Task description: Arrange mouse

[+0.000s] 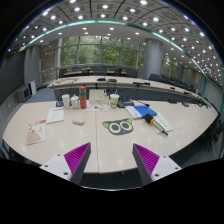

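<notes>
1. A wide, pale surface [90,135] stretches ahead of the jaws, which are held apart with nothing between them.
2. A small mat [118,126] with green rings lies on it just beyond the jaws.
3. To the right of the mat sit a blue item [139,111] and some loose papers [160,122].
4. At the far edge stand a few cups and bottles [82,100].
5. A printed leaflet [36,131] lies to the left, with a white sheet [55,115] near it.
</notes>
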A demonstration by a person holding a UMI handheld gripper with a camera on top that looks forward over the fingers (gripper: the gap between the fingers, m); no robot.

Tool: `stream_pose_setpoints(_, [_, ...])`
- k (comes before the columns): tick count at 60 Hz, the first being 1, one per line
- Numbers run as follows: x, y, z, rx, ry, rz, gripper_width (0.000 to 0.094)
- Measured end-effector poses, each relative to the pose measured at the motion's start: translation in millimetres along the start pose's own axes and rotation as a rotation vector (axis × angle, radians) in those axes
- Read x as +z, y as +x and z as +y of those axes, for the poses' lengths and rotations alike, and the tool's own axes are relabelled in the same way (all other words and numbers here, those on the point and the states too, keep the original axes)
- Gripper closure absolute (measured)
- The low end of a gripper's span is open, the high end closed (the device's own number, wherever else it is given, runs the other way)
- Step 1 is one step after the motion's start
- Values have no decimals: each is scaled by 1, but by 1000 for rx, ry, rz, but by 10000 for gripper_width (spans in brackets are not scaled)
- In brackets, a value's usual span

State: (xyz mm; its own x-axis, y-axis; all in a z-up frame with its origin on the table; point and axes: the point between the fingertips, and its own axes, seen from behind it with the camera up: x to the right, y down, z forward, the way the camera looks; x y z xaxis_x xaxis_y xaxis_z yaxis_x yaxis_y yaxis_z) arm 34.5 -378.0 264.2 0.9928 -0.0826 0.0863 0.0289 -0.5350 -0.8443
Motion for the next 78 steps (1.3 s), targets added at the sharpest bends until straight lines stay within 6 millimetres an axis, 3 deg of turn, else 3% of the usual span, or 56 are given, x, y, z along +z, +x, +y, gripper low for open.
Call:
stream_pose_setpoints(6, [6, -9, 5, -5, -11, -12, 82])
stream_pose_setpoints(8, [24, -22, 10, -7, -13, -13, 81])
stream_pose_setpoints(9, [21, -21, 10, -9, -16, -17, 81])
stream_pose_setpoints(14, [44, -36, 17, -19, -18, -42, 85])
stream_pose_setpoints(18, [69, -64, 28, -29, -14, -60, 79])
stream_pose_setpoints(23, [105, -100, 36, -34, -4, -94, 83])
stream_pose_setpoints(33, [201, -174, 47, -61, -3, -141, 89])
stream_pose_setpoints(43, [304, -223, 42, -52, -21, -136, 91])
stream_pose_setpoints(51, [380, -237, 31, -51, -39, -103, 92])
stream_pose_setpoints(58, [428, -245, 24, -67, -52, -77, 90])
stream_pose_setpoints(78, [500, -249, -19, -58, -59, -53, 96])
